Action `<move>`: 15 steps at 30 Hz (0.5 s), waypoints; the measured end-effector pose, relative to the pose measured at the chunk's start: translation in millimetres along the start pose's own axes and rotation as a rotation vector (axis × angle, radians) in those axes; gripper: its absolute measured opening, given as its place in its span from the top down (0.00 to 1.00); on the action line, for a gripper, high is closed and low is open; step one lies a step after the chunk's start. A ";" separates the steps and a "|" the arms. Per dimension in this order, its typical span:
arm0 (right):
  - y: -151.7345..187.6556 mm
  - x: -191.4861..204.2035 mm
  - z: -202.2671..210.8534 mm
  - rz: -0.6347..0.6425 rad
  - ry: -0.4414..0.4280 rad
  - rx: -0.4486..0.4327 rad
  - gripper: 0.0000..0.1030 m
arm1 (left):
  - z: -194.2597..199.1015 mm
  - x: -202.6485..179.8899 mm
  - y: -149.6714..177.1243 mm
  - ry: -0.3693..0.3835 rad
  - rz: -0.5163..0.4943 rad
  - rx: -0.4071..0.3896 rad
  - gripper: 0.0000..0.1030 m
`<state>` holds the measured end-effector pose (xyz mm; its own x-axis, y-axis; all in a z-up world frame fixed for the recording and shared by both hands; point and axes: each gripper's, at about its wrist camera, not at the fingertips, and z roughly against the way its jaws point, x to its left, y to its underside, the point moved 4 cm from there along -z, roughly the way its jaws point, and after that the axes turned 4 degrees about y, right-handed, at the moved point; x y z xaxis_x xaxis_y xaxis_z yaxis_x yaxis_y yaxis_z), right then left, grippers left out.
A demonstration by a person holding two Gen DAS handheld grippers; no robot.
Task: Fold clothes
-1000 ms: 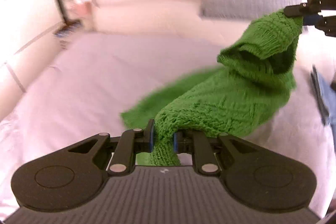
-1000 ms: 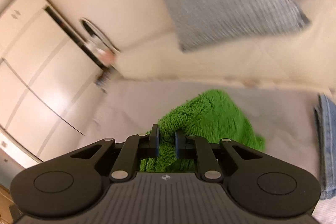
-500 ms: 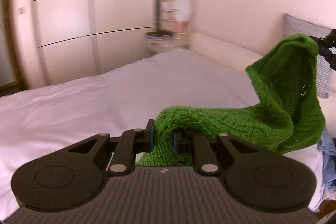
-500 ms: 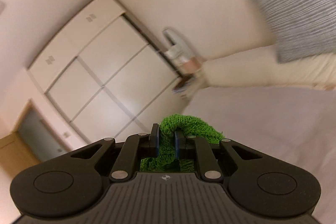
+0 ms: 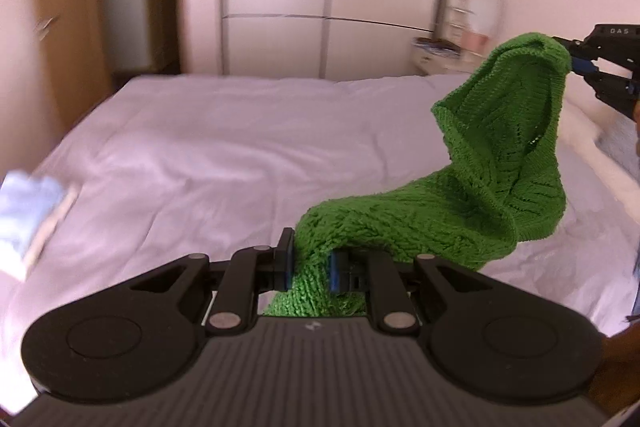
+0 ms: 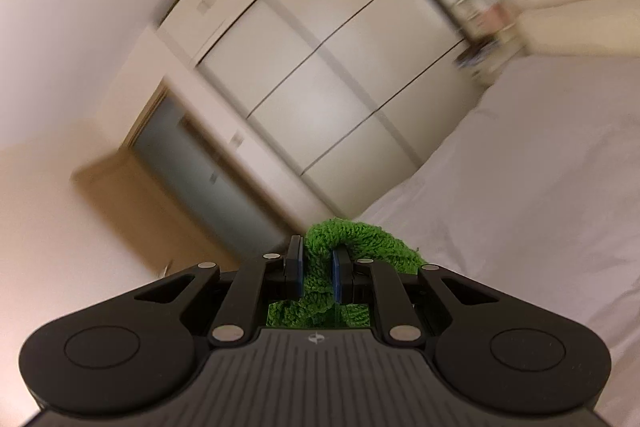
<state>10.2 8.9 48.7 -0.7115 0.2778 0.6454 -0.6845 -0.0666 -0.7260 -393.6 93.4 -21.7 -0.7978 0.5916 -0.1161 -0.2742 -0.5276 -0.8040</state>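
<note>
Green knit garment (image 5: 472, 203) above the bed (image 5: 208, 147) — left gripper (image 5: 310, 265) and right gripper (image 6: 316, 273) each clamped on it.

Matte black tool (image 5: 310, 269), blue pads, silver screws; faint, perhaps logo.

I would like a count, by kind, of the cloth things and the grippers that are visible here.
Green knitted garment: 1
Pale blue cloth at the bed's left edge: 1
White bed sheet: 1
Grippers: 2, the left gripper and the right gripper
Total: 5
</note>
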 end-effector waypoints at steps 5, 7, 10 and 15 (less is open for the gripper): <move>26.3 74.0 -61.9 0.182 -0.063 0.192 0.74 | -13.8 46.4 14.8 -0.072 0.317 0.098 0.86; 43.8 97.8 -102.5 0.261 -0.019 0.304 0.41 | -30.4 70.9 38.2 -0.103 0.456 0.198 0.86; 65.4 116.4 -126.9 0.287 -0.034 0.374 0.28 | -65.0 95.1 73.9 -0.163 0.559 0.334 0.86; 104.8 72.1 -122.1 0.225 -0.035 0.516 0.13 | -105.3 114.3 107.3 -0.266 0.524 0.430 0.86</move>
<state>-93.4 139.0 -9.9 -0.8479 0.1708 0.5019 -0.4976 -0.5831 -0.6421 -457.6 168.6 -182.6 -0.9708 0.0562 -0.2334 0.0366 -0.9261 -0.3754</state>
